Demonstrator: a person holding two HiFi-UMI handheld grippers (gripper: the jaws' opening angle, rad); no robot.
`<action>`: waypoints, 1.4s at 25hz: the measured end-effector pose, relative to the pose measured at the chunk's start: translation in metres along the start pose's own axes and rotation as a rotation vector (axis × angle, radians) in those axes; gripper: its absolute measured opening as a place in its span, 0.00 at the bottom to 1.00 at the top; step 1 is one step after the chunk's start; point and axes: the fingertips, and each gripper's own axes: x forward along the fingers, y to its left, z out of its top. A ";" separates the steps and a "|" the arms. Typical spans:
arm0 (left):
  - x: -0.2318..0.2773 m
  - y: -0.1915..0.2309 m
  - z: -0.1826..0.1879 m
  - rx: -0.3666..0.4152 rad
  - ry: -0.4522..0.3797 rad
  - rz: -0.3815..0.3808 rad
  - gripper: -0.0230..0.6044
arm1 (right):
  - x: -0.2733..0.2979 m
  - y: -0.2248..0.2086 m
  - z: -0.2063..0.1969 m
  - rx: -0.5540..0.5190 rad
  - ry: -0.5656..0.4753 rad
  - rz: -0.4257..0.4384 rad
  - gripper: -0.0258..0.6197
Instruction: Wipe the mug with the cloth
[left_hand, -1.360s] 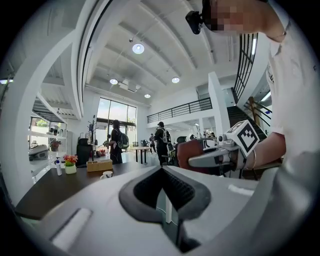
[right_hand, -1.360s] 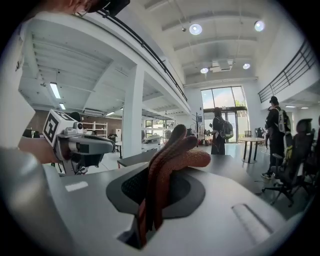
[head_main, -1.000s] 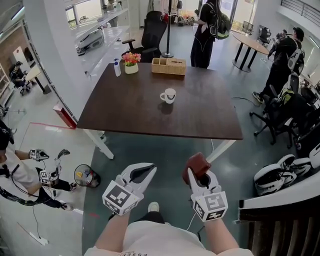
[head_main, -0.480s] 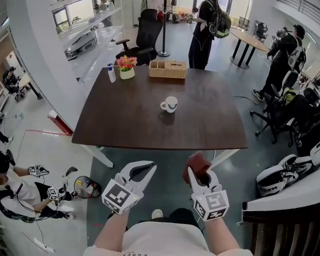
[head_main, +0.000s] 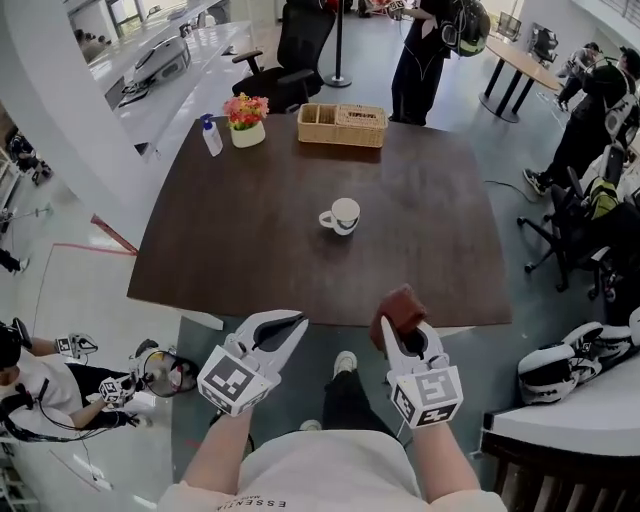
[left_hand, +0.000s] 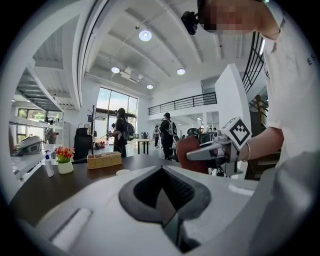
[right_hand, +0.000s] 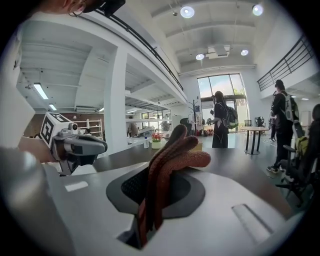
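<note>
My right gripper (head_main: 405, 338) pinches the rust-red cloth (head_main: 398, 305), my left gripper (head_main: 290, 325) sits pressed together and empty; I'd spread the left to steady the white mug (head_main: 342, 216), on my side of the wicker basket (head_main: 342, 124), before wiping.

Basket (head_main: 342, 125), flowerpot (head_main: 246, 133), spray bottle (head_main: 211, 136)

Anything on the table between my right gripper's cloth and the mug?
Nothing visible. Only bare table lies between the mug and the right gripper shut on the cloth. The basket, flowerpot and bottle sit beyond the mug.
</note>
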 end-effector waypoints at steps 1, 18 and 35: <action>0.013 0.011 -0.002 0.000 0.010 0.001 0.04 | 0.015 -0.013 0.004 -0.004 0.000 0.007 0.16; 0.165 0.170 -0.058 -0.149 0.104 0.051 0.04 | 0.203 -0.124 -0.016 0.048 0.168 0.123 0.16; 0.244 0.242 -0.152 -0.062 0.224 -0.237 0.35 | 0.318 -0.169 -0.073 0.123 0.337 0.046 0.16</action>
